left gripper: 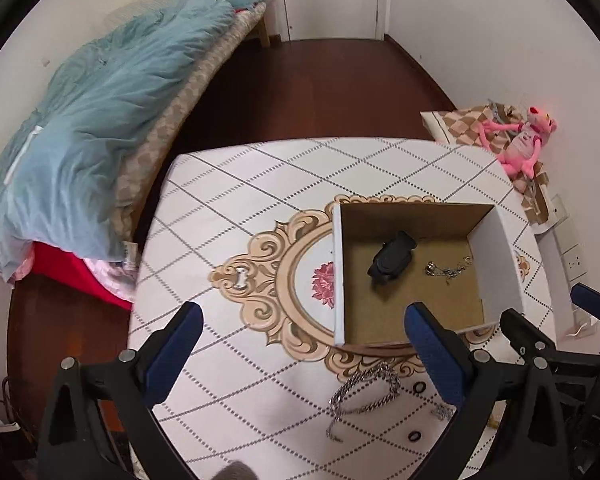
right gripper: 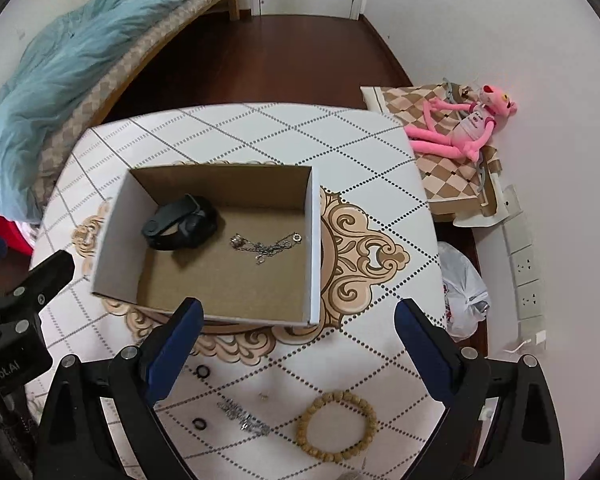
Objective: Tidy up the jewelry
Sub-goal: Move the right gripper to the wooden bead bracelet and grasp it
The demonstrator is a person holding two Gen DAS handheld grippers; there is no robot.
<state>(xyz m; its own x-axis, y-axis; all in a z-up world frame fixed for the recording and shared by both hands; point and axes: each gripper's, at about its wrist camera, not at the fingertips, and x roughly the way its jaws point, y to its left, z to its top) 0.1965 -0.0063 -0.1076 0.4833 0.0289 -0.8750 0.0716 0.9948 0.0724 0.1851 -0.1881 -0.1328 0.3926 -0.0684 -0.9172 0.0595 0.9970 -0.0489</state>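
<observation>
An open cardboard box [left gripper: 496, 256] [right gripper: 314, 240] stands on the patterned table. Inside it lie a black wristband [left gripper: 392, 258] [right gripper: 180, 222] and a thin silver chain [left gripper: 448, 268] [right gripper: 266, 246]. My left gripper [left gripper: 304, 340] is open and empty above the table, left of the box's near corner. A thick silver chain [left gripper: 364, 394] lies on the table between its fingers, with two black rings [left gripper: 418, 387] beside it. My right gripper [right gripper: 298, 336] is open and empty just before the box. Below it lie a wooden bead bracelet [right gripper: 336, 424], a small silver chain [right gripper: 244, 416] and two black rings [right gripper: 202, 371].
The table [left gripper: 260, 200] [right gripper: 380, 184] has a bed with a blue quilt [left gripper: 92, 120] to its left. A pink plush toy [right gripper: 460, 128] lies on a checked cushion at the right. A plastic bag [right gripper: 464, 292] and wall sockets [right gripper: 526, 276] are at the right.
</observation>
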